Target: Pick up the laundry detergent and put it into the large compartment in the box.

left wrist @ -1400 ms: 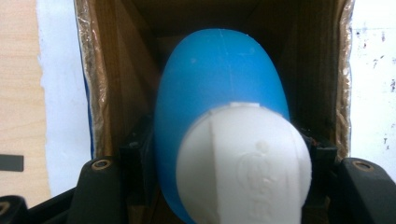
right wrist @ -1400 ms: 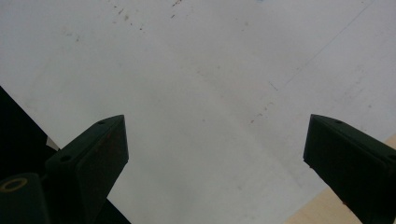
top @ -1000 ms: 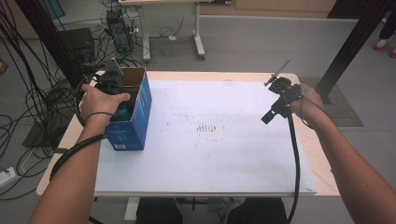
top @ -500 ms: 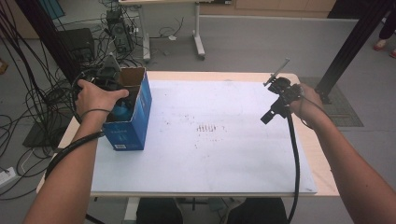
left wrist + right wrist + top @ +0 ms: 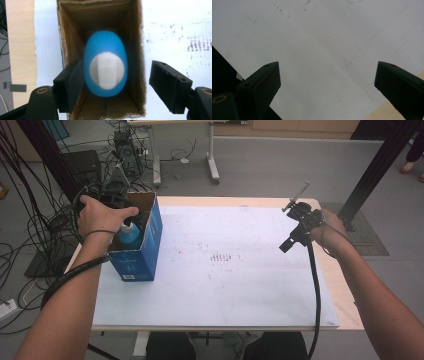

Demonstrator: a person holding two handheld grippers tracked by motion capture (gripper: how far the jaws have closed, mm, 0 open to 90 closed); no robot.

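A blue cardboard box (image 5: 136, 262) stands open at the table's left side. Inside it a blue bottle (image 5: 129, 236) with a white cap (image 5: 107, 71) stands upright. The person's left hand (image 5: 102, 215) holds my left gripper (image 5: 119, 86) right above the box, pointing down. It is open: one jaw sits inside the box (image 5: 63, 37) beside the bottle (image 5: 105, 47), the other outside the box's wall. My right gripper (image 5: 291, 241) hovers above the table's right side, open over the white sheet (image 5: 319, 50) with nothing between its fingers.
A white paper sheet (image 5: 225, 290) with small dark marks (image 5: 222, 256) covers most of the wooden table (image 5: 346, 300). Cables and equipment (image 5: 45, 220) crowd the floor to the left. A black post (image 5: 375, 170) rises beyond the right edge, and another table's legs (image 5: 212, 155) stand behind.
The left hand has shifted slightly back over the box, uncovering the bottle's top in the high view. The right gripper has not moved.
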